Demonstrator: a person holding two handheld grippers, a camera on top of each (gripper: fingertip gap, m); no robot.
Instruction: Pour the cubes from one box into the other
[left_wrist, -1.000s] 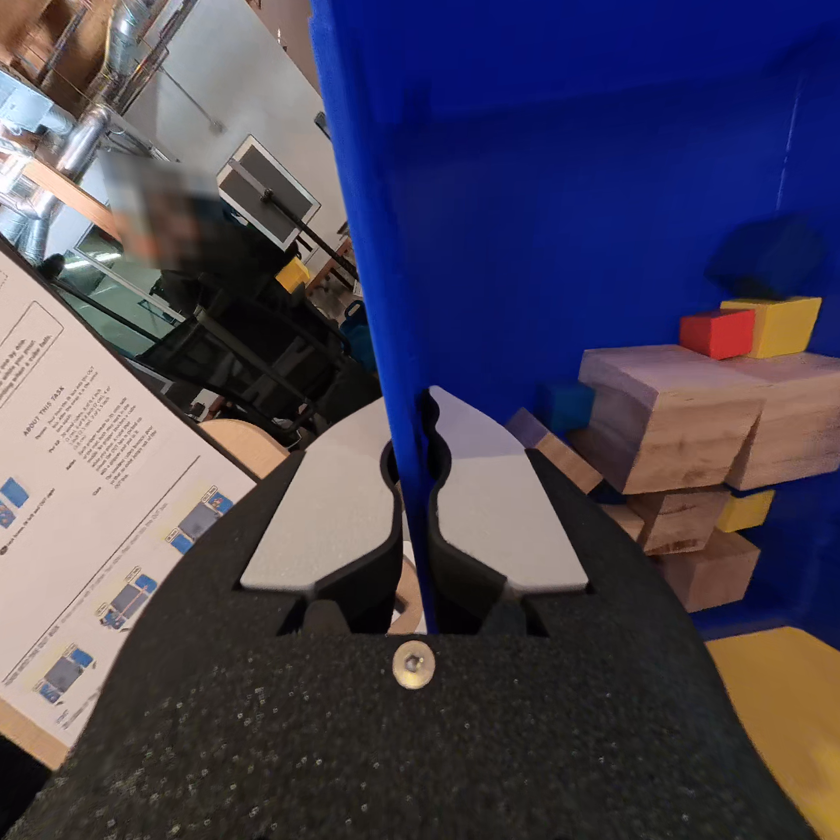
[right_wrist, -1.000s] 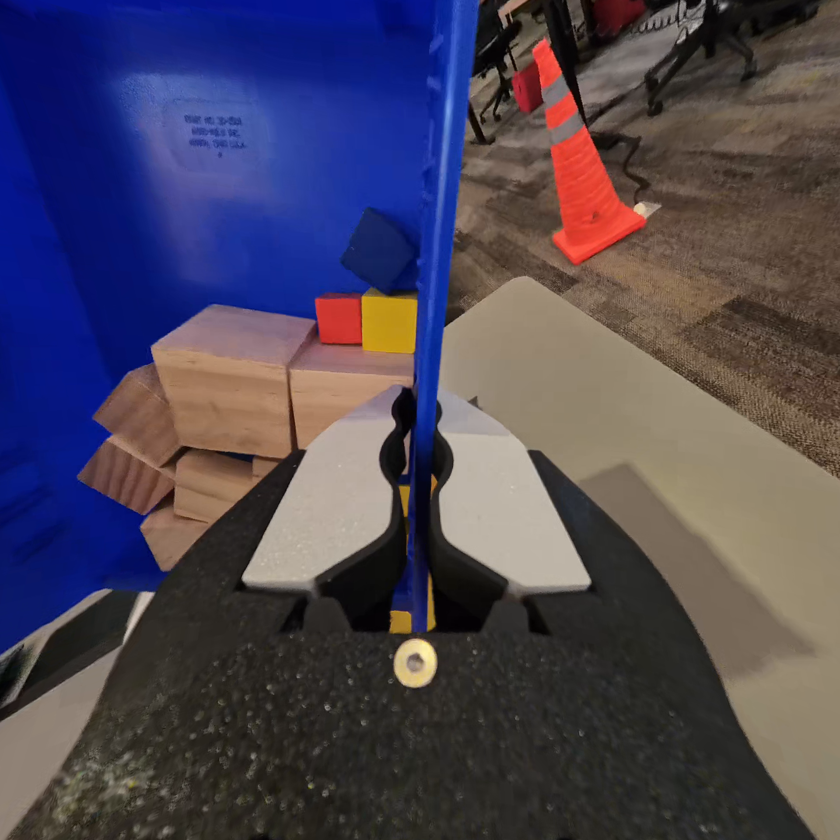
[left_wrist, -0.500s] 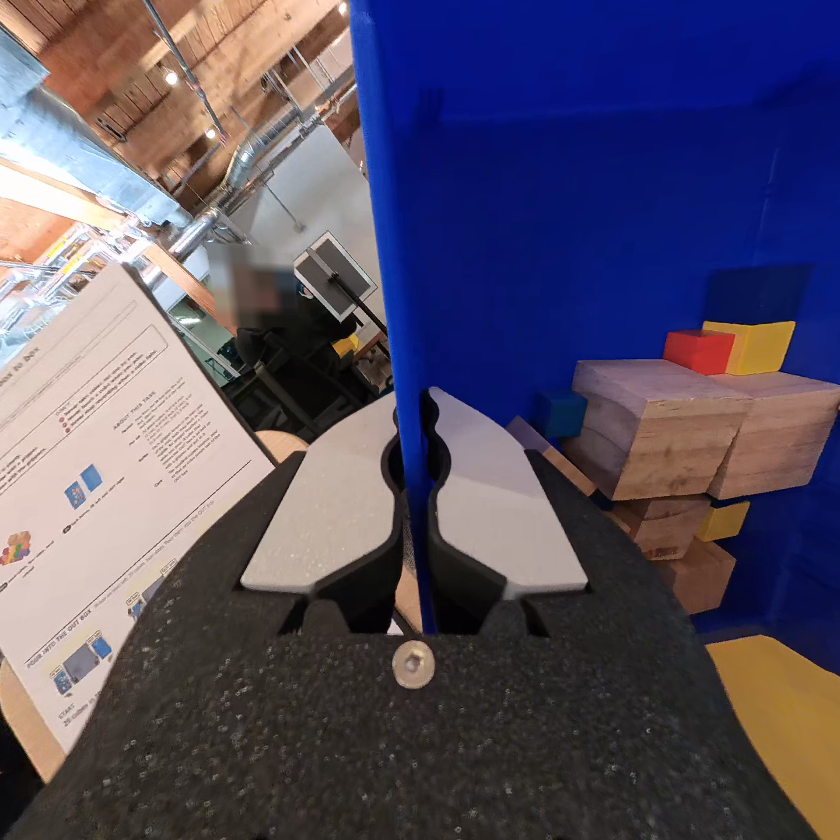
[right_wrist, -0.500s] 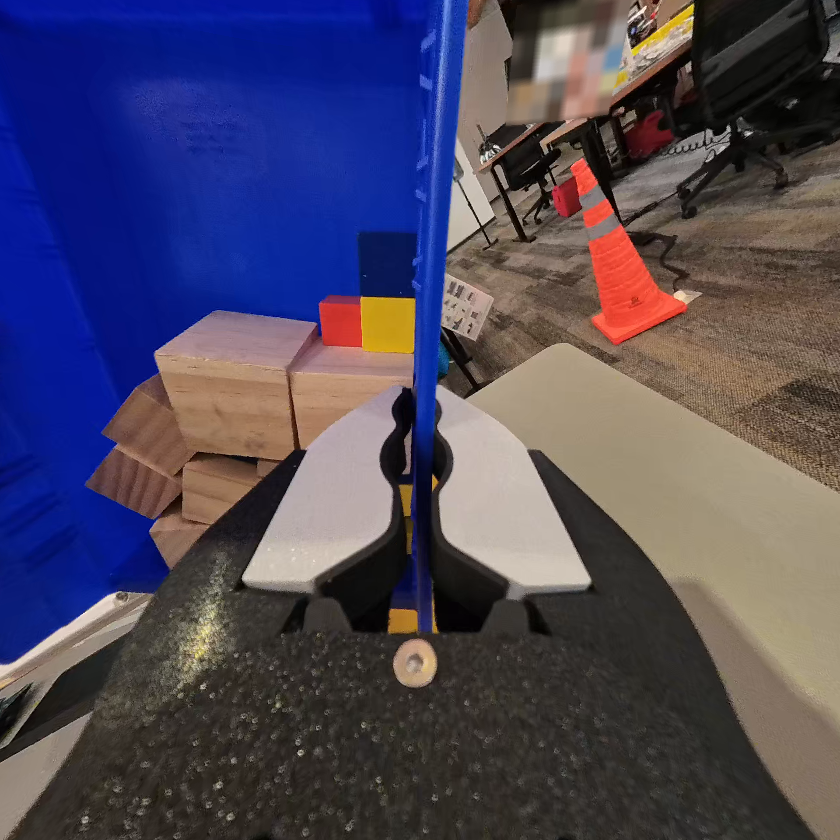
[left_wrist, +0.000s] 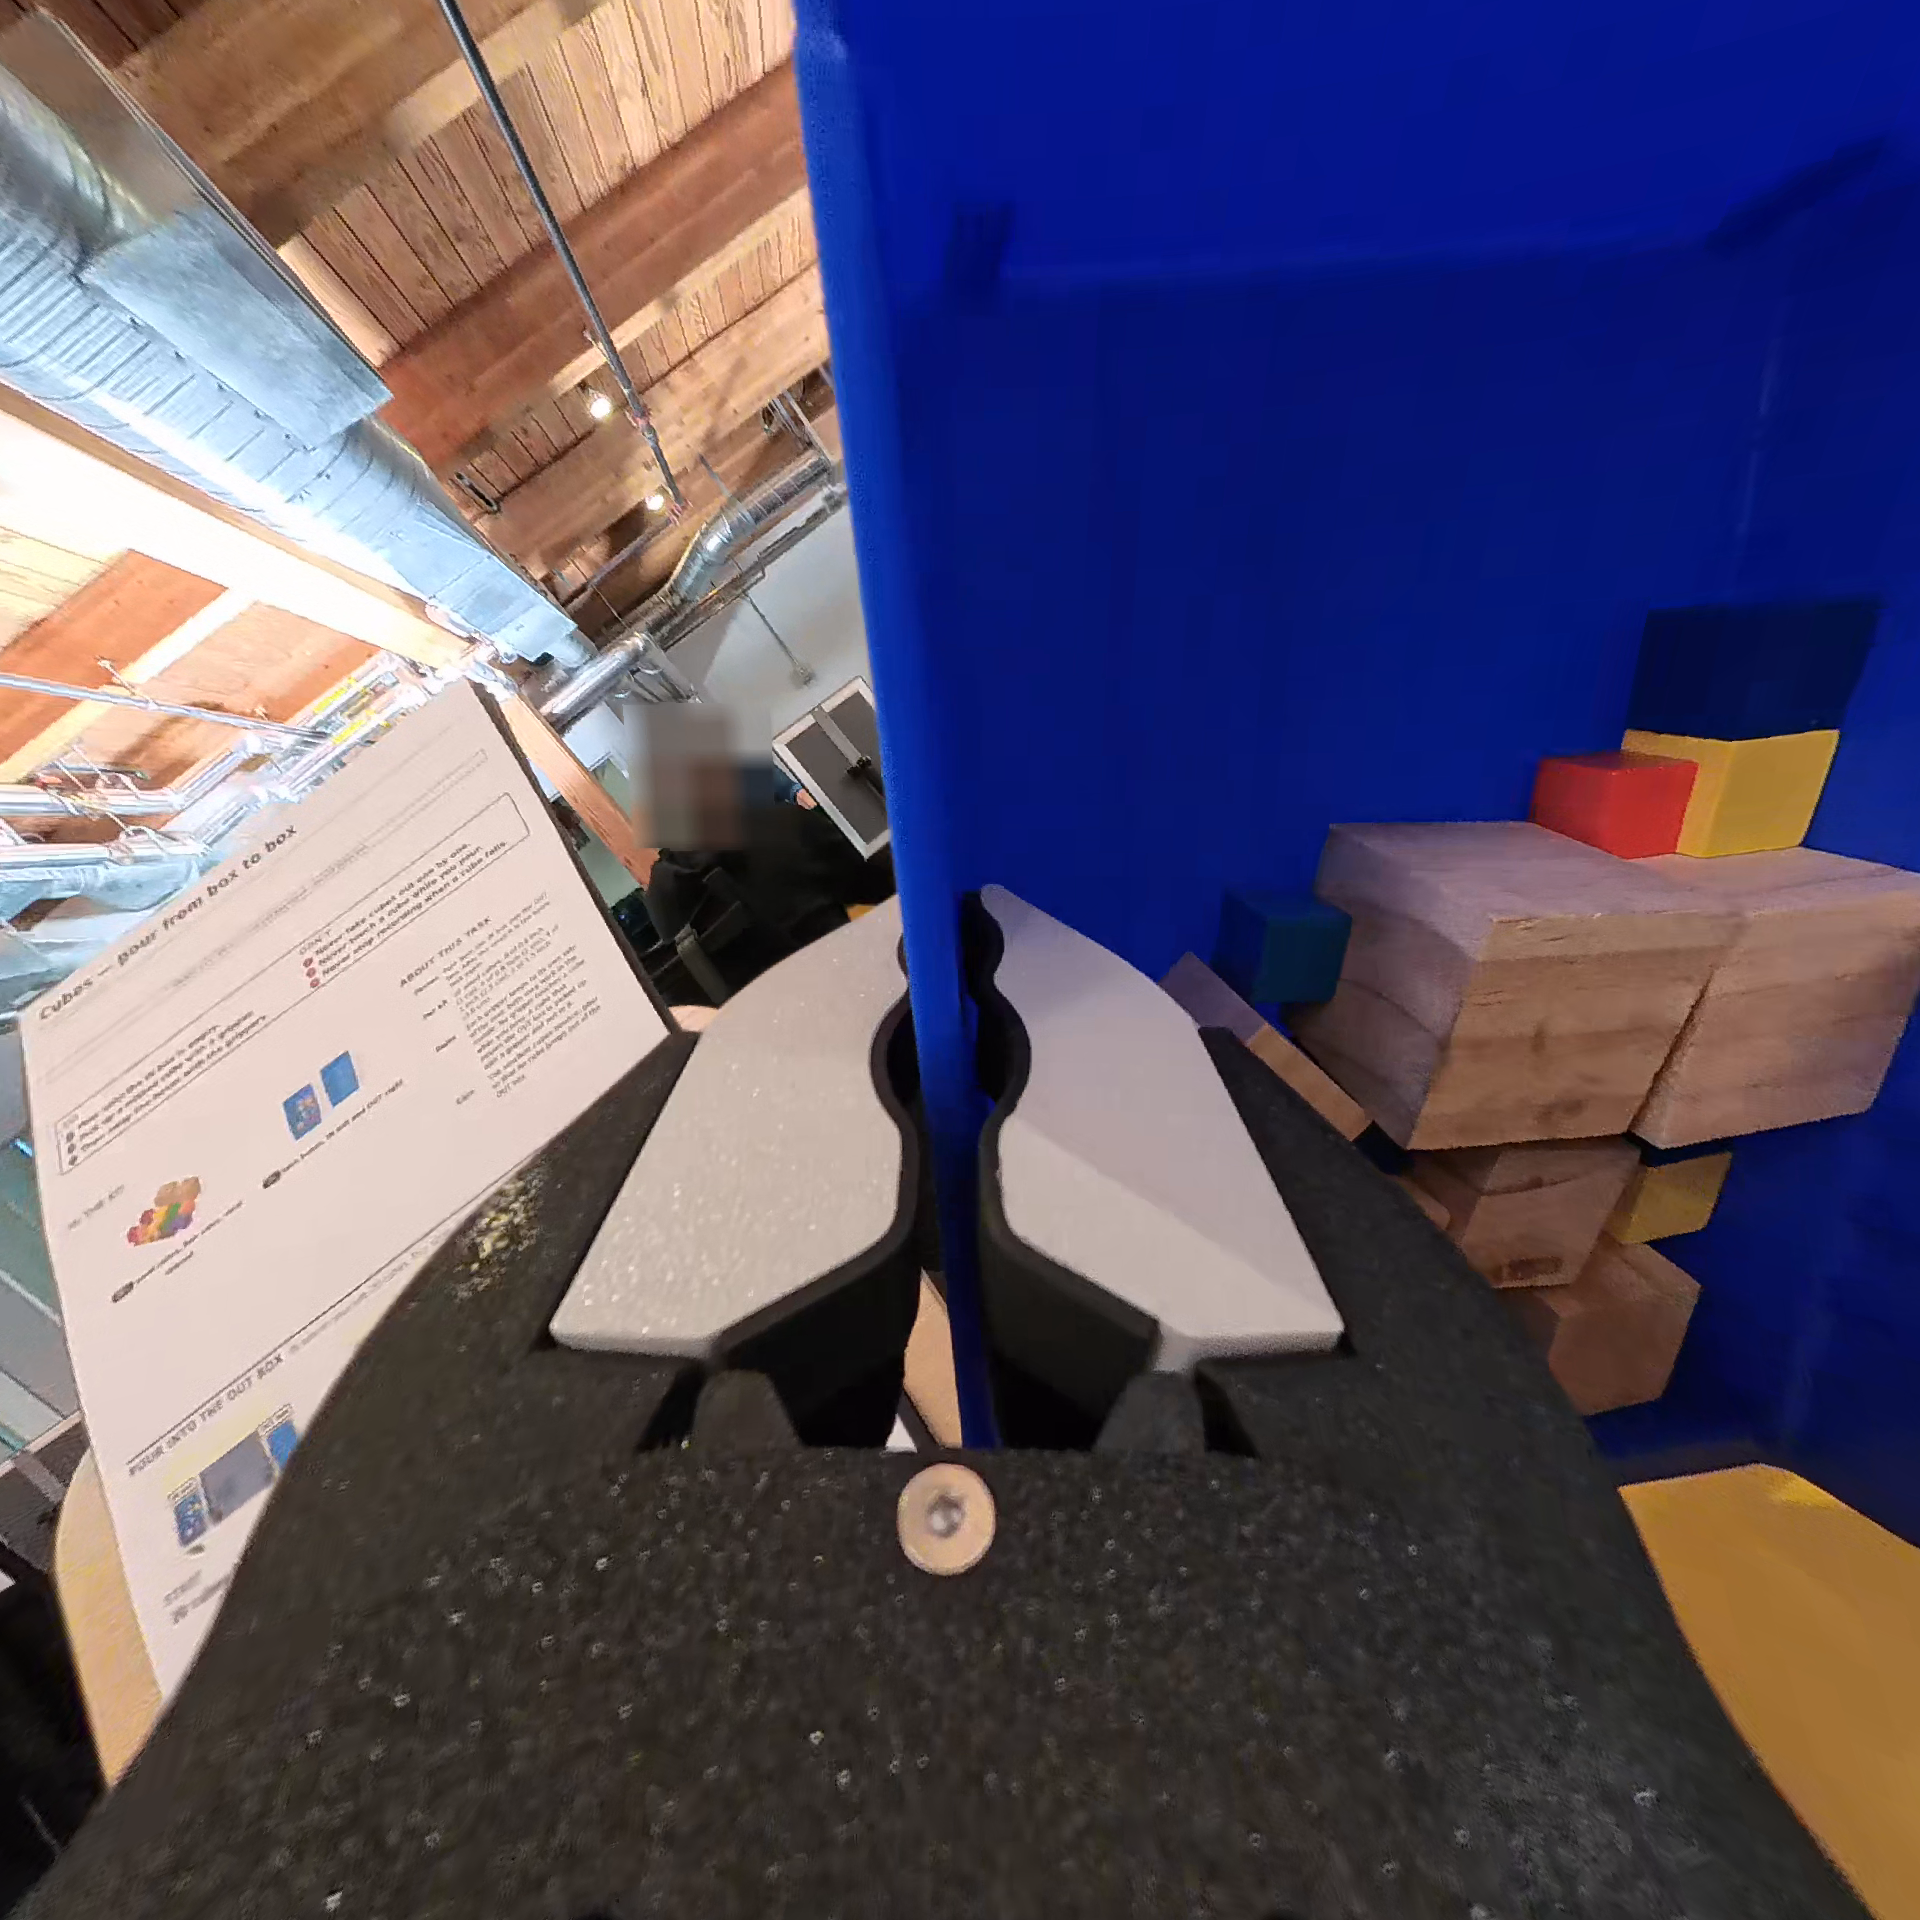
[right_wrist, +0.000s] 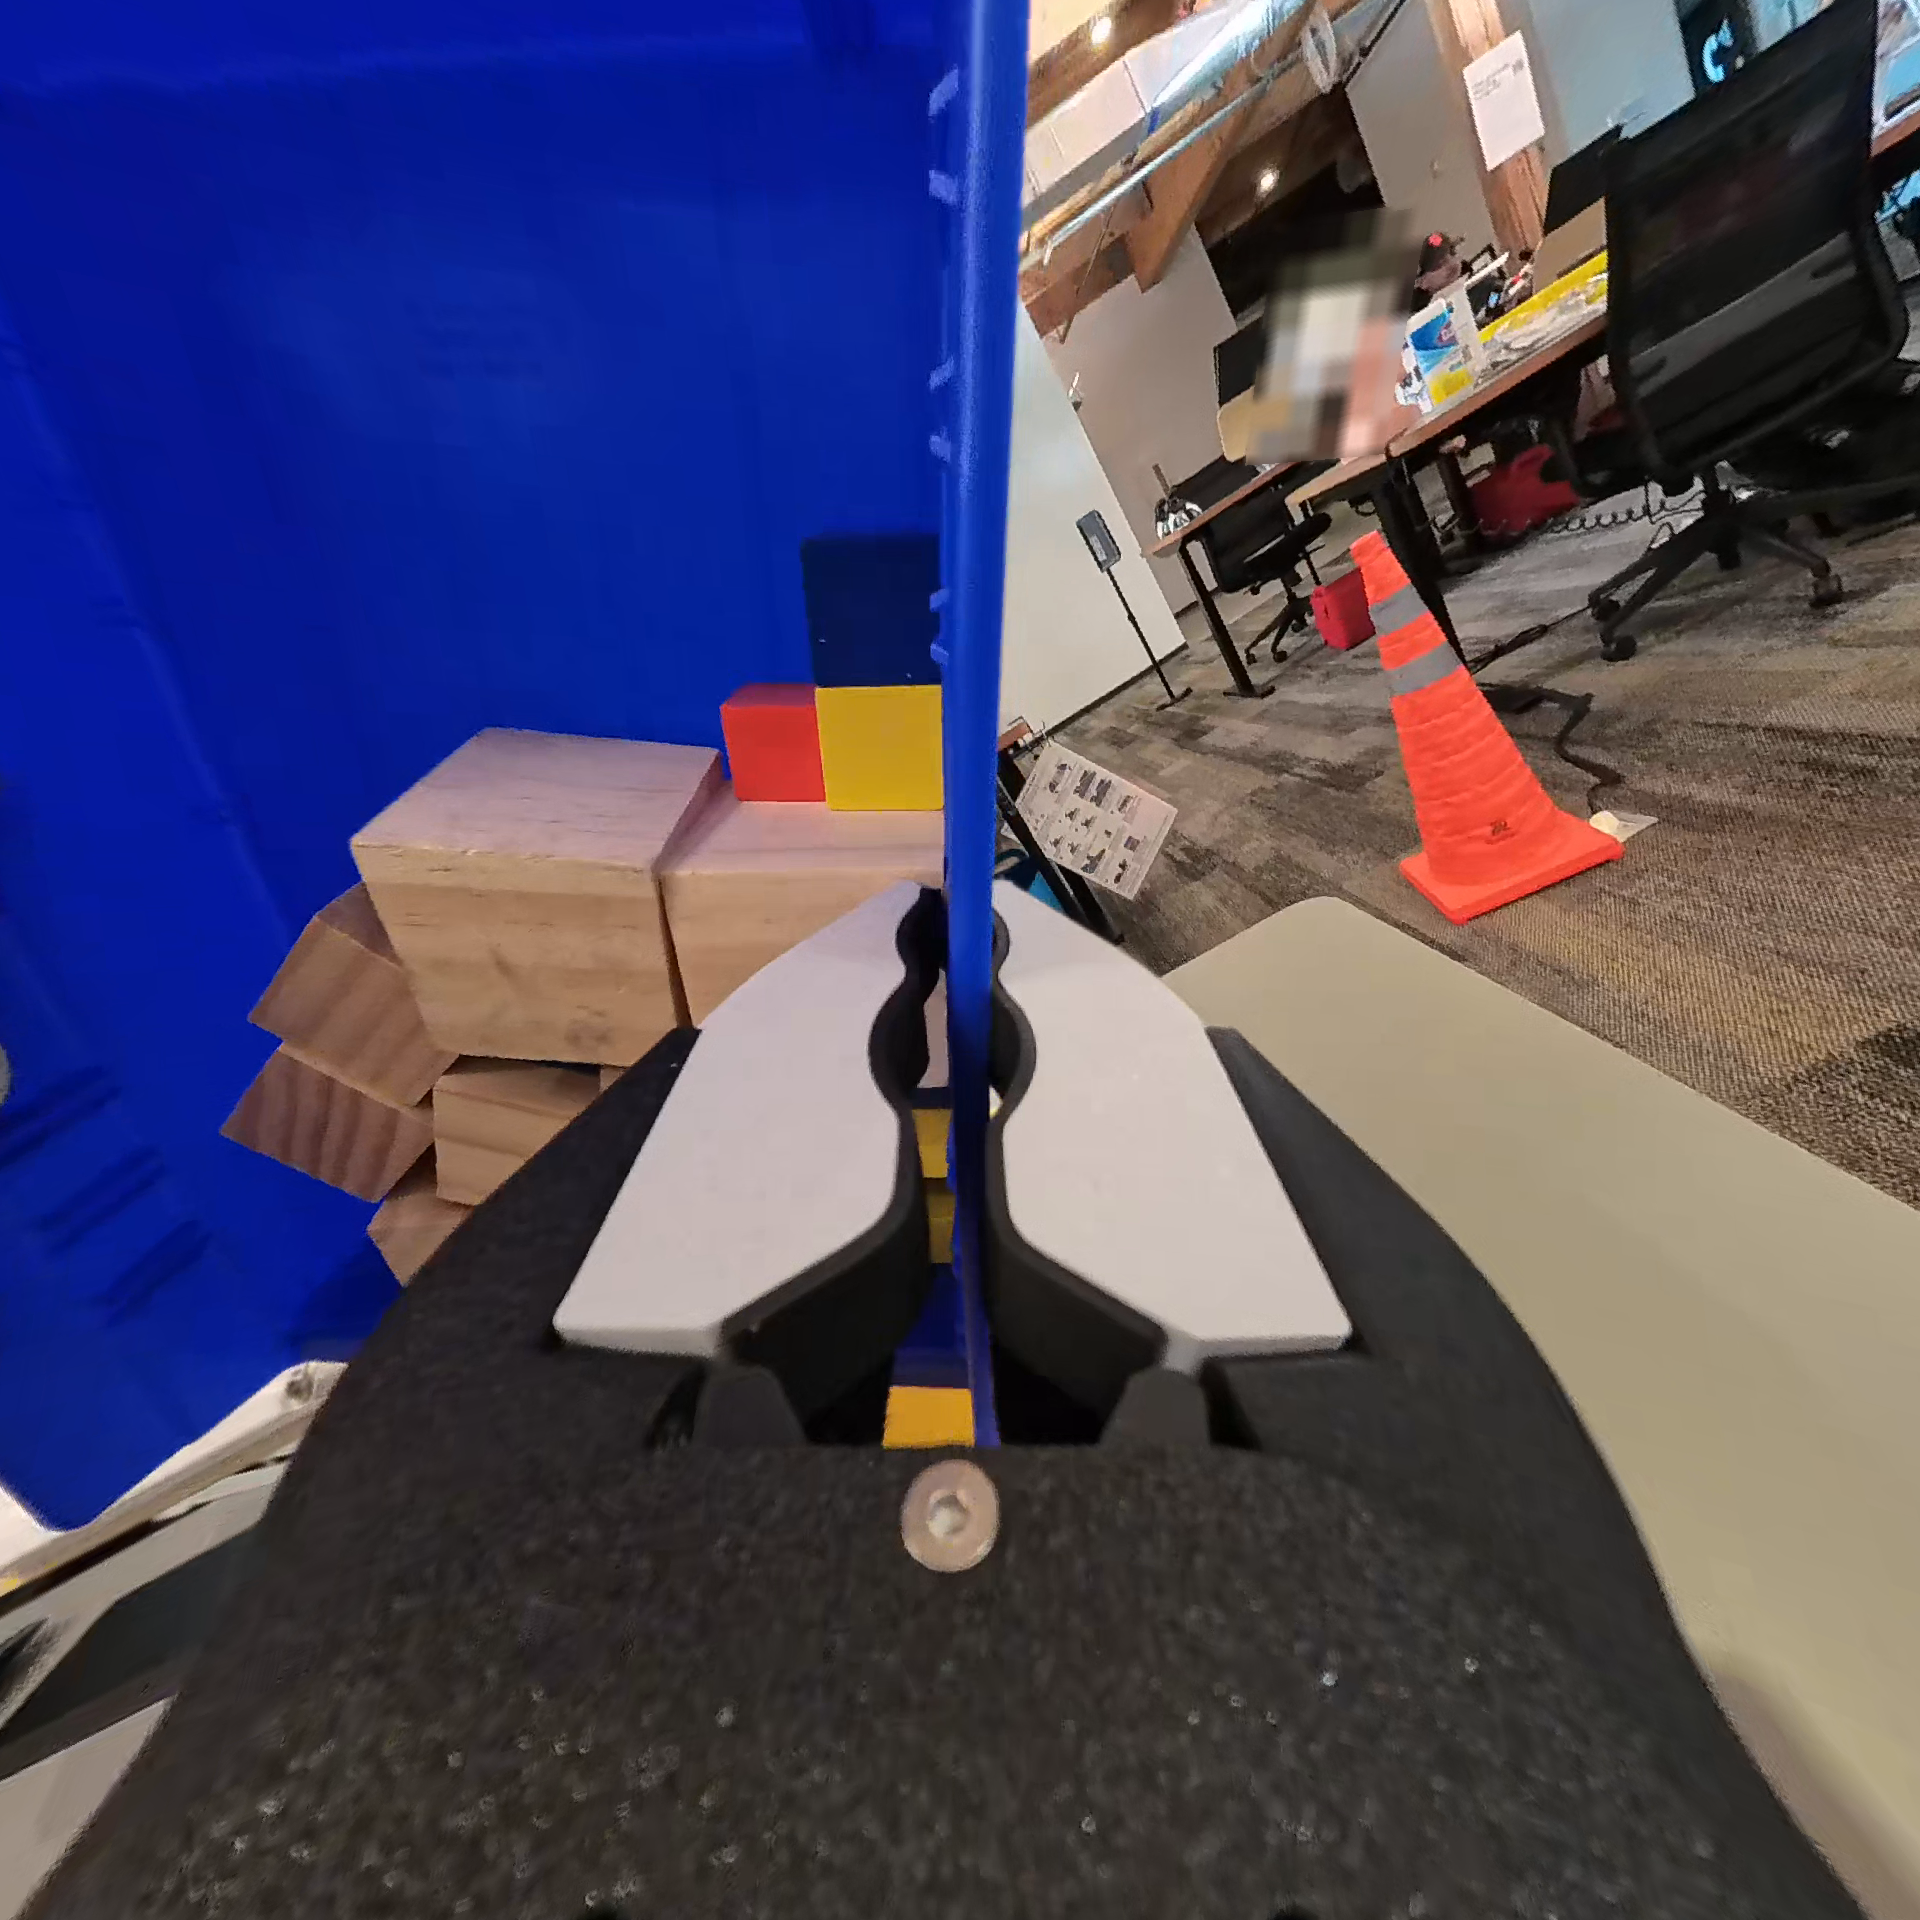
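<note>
Box (left_wrist: 1351, 468) wall is clamped between the fingers of the left gripper (left_wrist: 940, 914); the opposite wall is clamped by the right gripper (right_wrist: 961, 904). Cubes (right_wrist: 540, 894) are piled inside, small ones atop large. A printed sheet (left_wrist: 312, 1039) is seen left of the box, a traffic cone (right_wrist: 1455, 769) to the right on the floor.

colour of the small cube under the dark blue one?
Yellow cube; clearest in the right wrist view.

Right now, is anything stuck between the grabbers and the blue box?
No. The left gripper is shut right on one wall of the blue box, and the right gripper is shut on the opposite wall. Nothing sits between the fingers and the plastic. The cubes are piled inside the box.
</note>
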